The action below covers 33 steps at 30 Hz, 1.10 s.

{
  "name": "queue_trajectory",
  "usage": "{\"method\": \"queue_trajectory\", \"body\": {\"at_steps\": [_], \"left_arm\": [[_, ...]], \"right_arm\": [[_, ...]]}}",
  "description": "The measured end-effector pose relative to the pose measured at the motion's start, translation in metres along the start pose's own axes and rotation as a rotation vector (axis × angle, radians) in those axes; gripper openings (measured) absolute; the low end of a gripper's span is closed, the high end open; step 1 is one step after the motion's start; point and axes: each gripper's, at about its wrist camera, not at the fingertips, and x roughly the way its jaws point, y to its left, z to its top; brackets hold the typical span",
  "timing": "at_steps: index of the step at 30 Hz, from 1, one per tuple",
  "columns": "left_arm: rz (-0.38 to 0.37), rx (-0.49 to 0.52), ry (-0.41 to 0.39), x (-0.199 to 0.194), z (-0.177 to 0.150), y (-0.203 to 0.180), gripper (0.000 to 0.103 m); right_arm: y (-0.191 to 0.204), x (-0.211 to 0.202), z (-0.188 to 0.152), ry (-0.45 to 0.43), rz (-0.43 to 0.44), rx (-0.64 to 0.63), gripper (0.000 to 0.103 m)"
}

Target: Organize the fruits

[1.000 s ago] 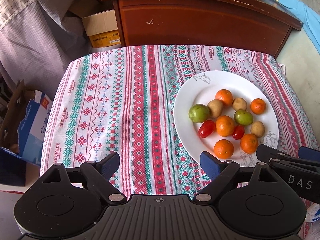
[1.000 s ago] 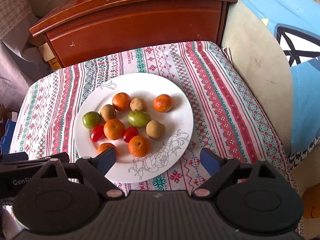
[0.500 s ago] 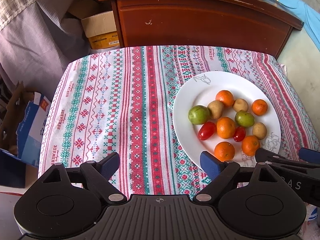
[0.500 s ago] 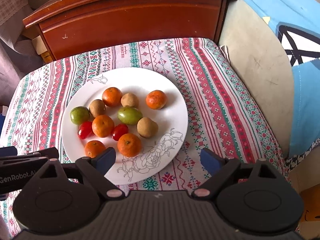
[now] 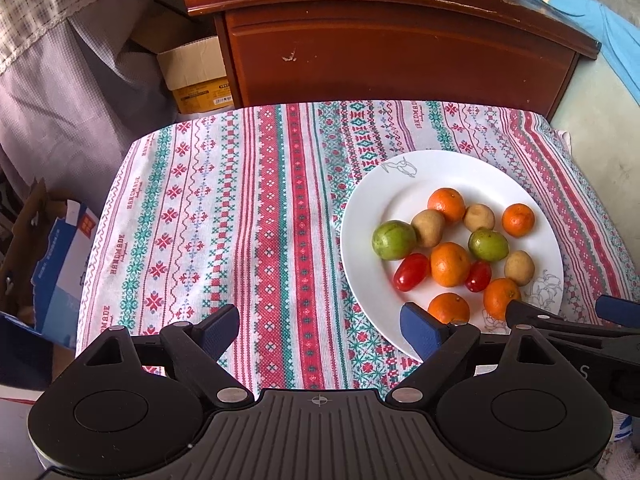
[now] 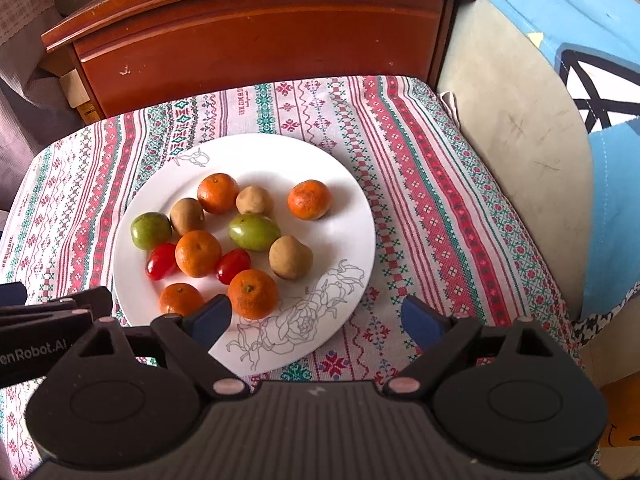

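While both grippers hung above the bench, we saw a glossy round white plate with a line-drawn rose on its rim, resting flat on the woven tablecloth, which was banded in red, green and white cross-stitch patterns. On the plate lay the fruits in a loose cluster: five dimpled orange mandarins, two smooth green fruits, three matte brown egg-shaped fruits and two shiny oblong red tomatoes, several touching their neighbours. We held the left gripper over bare cloth just beside the plate's left edge, its blue-padded fingers spread wide with nothing between them. Our right gripper hovered over the plate's near rim, its fingers equally wide apart and gripping nothing, one pad in front of the nearest mandarins. Behind the bench stood a polished, scuffed dark wooden cabinet, and a cardboard box sat to its left.
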Motion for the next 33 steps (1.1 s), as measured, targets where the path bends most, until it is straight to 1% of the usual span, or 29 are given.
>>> {"method": "queue_trajectory", "body": {"at_steps": [20, 33], "left_arm": [[0.003, 0.009, 0.003, 0.005, -0.004, 0.003, 0.089], [0.015, 0.017, -0.019, -0.007, -0.009, 0.010, 0.089]], "right_arm": [[0.003, 0.003, -0.002, -0.016, 0.011, -0.021, 0.091], [0.008, -0.009, -0.008, -0.040, 0.045, -0.043, 0.091]]}}
